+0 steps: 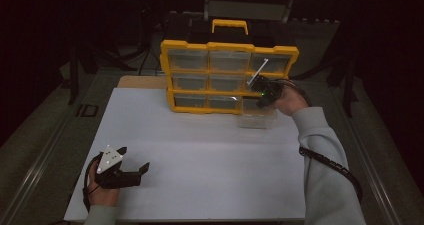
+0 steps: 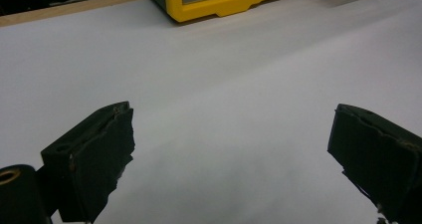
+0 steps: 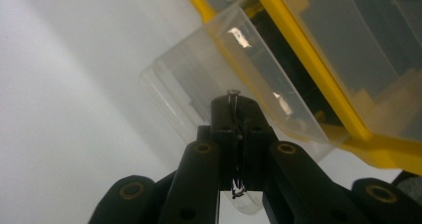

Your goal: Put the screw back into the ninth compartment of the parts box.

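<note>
So the right hand-held gripper (image 3: 234, 107) has its jaws pressed together on a small dark screw (image 3: 233, 95) — you can see the screw's head poking out just past the jaw tips in the right gripper view, with the shank pinched between the pads. It's hovering right over a clear plastic drawer (image 3: 199, 79) that's been pulled out of the yellow organizer (image 1: 227, 77). In the high view the drawer (image 1: 257, 117) sits on the white table (image 1: 200, 145) just in front of the organizer's lower right corner, touching or nearly touching it, and the right hand-held gripper (image 1: 265, 92) is up against that same corner, above the drawer. The organizer stands upright at the far side of the table, a grid of see-through drawers with a yellow handle (image 1: 229, 25) on top. Can't tell what's inside the other drawers, too dim.

The left hand-held gripper (image 1: 131, 167) is well apart from all that — down at the near left corner of the table, low over the surface, jaws spread wide with only bare table between them. In the left gripper view the organizer's yellow base (image 2: 234, 2) shows far off at the top.
</note>
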Available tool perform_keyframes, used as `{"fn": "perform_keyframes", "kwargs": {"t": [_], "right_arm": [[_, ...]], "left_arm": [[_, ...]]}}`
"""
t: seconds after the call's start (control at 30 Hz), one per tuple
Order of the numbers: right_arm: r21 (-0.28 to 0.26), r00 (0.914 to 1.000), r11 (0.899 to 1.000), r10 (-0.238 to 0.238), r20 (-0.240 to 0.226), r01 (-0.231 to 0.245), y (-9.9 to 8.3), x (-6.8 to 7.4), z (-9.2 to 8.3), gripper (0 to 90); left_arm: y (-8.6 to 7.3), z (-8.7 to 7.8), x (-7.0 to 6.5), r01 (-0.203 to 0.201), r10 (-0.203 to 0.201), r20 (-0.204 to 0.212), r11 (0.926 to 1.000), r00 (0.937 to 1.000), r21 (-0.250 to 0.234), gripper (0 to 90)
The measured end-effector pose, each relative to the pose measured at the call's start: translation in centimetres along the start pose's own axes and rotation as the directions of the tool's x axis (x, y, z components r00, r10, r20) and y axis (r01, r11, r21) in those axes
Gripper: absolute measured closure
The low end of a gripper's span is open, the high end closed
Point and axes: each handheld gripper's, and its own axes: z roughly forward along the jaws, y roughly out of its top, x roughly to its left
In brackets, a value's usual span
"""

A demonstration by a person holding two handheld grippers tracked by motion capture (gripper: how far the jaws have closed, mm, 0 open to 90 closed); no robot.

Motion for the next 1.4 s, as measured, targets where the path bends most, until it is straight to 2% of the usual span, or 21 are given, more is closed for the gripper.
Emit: {"fn": "perform_keyframes", "kwargs": {"t": [0.43, 1.4], "right_arm": [[0.006, 0.9989, 0.999, 0.038, 0.028, -0.039, -1.4, -1.3, -0.5, 87.6], [-0.002, 0.9977, 0.998, 0.055, 0.039, -0.055, -2.1, -1.9, -0.5, 87.0]], "left_arm": [[0.0, 0.0, 0.0, -0.002, 0.002, 0.002, 1.0, 1.0, 0.002, 4.8], [0.0, 0.0, 0.0, -0.002, 0.002, 0.0, 1.0, 1.0, 0.004, 4.8]]}}
